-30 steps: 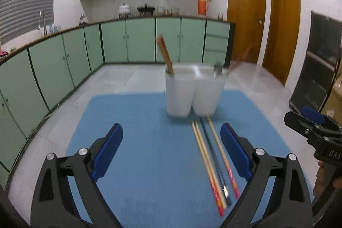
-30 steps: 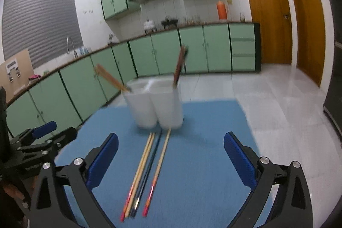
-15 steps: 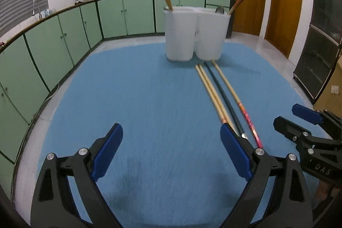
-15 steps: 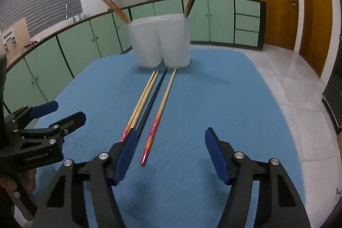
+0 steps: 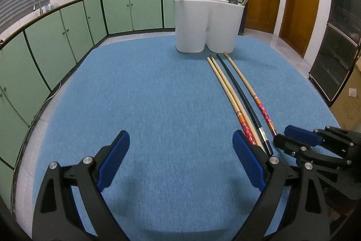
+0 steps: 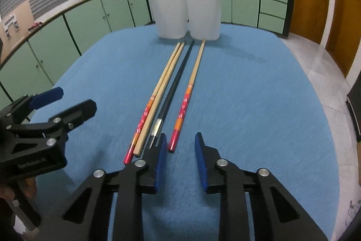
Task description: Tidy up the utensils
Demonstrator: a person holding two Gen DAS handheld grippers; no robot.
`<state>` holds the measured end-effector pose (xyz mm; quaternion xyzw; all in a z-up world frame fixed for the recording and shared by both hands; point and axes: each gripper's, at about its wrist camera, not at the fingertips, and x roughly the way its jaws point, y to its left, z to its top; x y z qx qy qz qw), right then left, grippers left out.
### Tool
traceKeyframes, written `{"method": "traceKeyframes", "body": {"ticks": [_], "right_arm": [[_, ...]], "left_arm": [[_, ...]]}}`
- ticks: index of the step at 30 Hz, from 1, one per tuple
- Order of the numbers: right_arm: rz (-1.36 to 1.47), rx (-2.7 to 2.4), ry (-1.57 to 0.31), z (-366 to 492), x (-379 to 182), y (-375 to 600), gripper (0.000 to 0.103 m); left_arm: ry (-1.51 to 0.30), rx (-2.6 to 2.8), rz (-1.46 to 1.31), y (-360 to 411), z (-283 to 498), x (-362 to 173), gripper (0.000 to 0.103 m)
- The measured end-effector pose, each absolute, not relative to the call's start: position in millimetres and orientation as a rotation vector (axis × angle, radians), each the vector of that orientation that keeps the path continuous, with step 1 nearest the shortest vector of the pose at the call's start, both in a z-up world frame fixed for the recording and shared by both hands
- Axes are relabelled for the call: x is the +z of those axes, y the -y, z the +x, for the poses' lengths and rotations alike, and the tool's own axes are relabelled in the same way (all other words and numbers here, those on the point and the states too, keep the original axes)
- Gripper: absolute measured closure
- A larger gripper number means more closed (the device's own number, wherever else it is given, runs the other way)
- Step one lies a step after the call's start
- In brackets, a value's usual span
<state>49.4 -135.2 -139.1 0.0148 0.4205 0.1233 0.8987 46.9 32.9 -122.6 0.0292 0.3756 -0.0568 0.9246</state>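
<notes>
Four chopsticks lie side by side on the blue mat that covers the counter, their thin tips pointing at the white two-compartment utensil holder and their thick ends toward the cameras. From the right wrist view, the leftmost pair lies touching along its length, one with a red-patterned end and one plain pale wood; just beside them is a black chopstick with a silver band near its end, and a little apart to the right a wooden chopstick with a red-and-orange end. The holder stands upright at the far edge of the mat; more chopsticks lean out of both of its compartments, red-tipped ones in the left and dark ones in the right.

The right tongs point steeply down at the mat just short of the near end of the red-and-orange chopstick. Their jaws have just been closing and now stand narrow but still apart; the chopstick's end sits at the mouth of the gap, near the left blue pad, and no pad presses on it.

The left tongs also tilt downward over bare mat to the left of the chopsticks, jaws spread wide with nothing between them. In the right wrist view part of a hand shows at the left edge, gripping the left tongs' handle
</notes>
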Motion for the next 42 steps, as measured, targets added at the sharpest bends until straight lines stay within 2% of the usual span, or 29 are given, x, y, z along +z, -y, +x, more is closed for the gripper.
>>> {"method": "traceKeyframes", "body": {"ticks": [5, 9, 20, 23, 31, 32, 37, 42], "right_arm": [[0.026, 0.234, -0.873, 50.0, -139.6, 134.4, 0.084], [0.028, 0.210, -0.877, 51.5, -139.2, 135.0, 0.096], [0.088, 0.157, -0.874, 39.0, -139.4, 164.8, 0.097], [0.099, 0.153, -0.871, 35.4, -139.4, 169.9, 0.097], [0.120, 0.151, -0.865, 31.9, -139.8, 175.4, 0.097], [0.122, 0.151, -0.864, 32.0, -139.9, 175.4, 0.097], [0.123, 0.151, -0.863, 31.5, -140.3, 175.3, 0.097], [0.122, 0.151, -0.863, 31.5, -140.4, 175.9, 0.097]], "left_arm": [[-0.775, -0.118, 0.052, -32.1, 47.7, -123.6, 0.013], [-0.778, -0.130, 0.057, -27.1, 47.0, -125.0, 0.013], [-0.803, -0.217, 0.052, -1.7, 36.1, -128.5, 0.014], [-0.827, -0.242, 0.061, 7.2, 34.2, -132.8, 0.021], [-0.896, -0.257, 0.076, 18.0, 37.2, -150.0, 0.031], [-0.894, -0.254, 0.075, 17.9, 37.5, -150.3, 0.033], [-0.891, -0.243, 0.062, 11.8, 38.1, -149.6, 0.059], [-0.892, -0.219, 0.028, -1.5, 40.4, -149.1, 0.094]]}}
